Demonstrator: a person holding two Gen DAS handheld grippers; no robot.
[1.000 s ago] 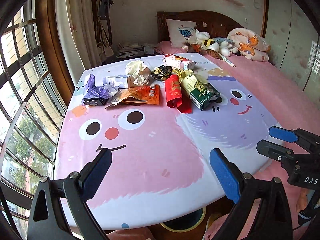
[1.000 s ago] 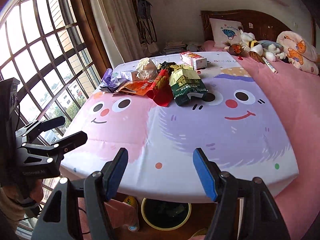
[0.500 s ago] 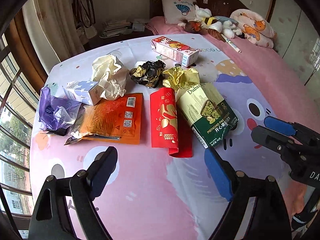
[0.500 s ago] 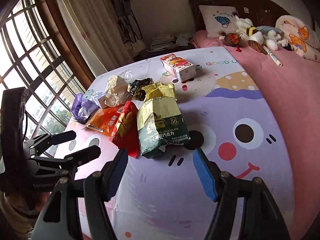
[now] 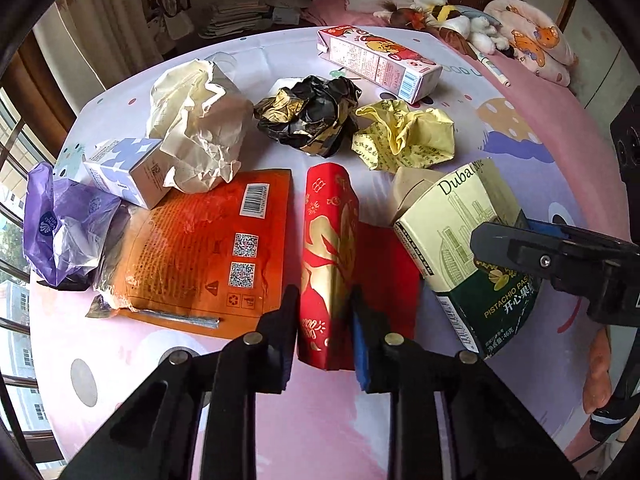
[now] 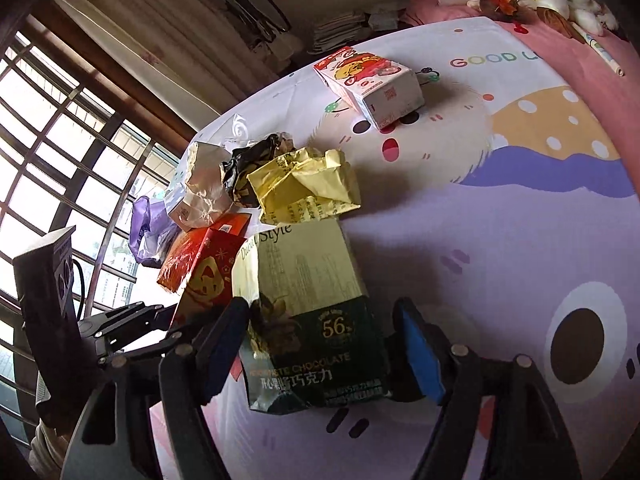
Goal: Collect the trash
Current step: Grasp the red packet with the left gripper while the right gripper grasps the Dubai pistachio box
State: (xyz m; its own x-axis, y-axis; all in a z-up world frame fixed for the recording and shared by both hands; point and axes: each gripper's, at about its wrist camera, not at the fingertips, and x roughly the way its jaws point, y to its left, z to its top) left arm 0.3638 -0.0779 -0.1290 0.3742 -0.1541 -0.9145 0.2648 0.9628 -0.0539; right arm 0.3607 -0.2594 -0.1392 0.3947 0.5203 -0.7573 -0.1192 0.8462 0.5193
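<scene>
A red and gold packet [image 5: 328, 240] lies on the cartoon tablecloth [image 5: 304, 420]. My left gripper [image 5: 324, 298] points down over its near end. Its jaws are closing and both pads press the packet's sides. To the right lies a green and cream pistachio chocolate bag [image 6: 316, 320]. My right gripper [image 6: 322, 308] straddles the bag's near half with its jaws opening, and a gap shows at the right pad [image 6: 420, 348]. In the left wrist view, the right gripper [image 5: 552, 256] crosses over that bag [image 5: 452, 240].
Around them lie an orange packet [image 5: 200, 248], a purple plastic bag [image 5: 64, 224], a small blue-white box [image 5: 128, 172], crumpled white paper [image 5: 196, 128], a black-gold wrapper [image 5: 312, 116], yellow crumpled paper [image 5: 404, 136] and a pink carton [image 5: 376, 64]. Plush toys [image 5: 460, 20] lie behind.
Both grippers have come forward and down from the table's near edge to the trash pile. The left jaws have narrowed onto the red packet. The right gripper now straddles the green bag.
</scene>
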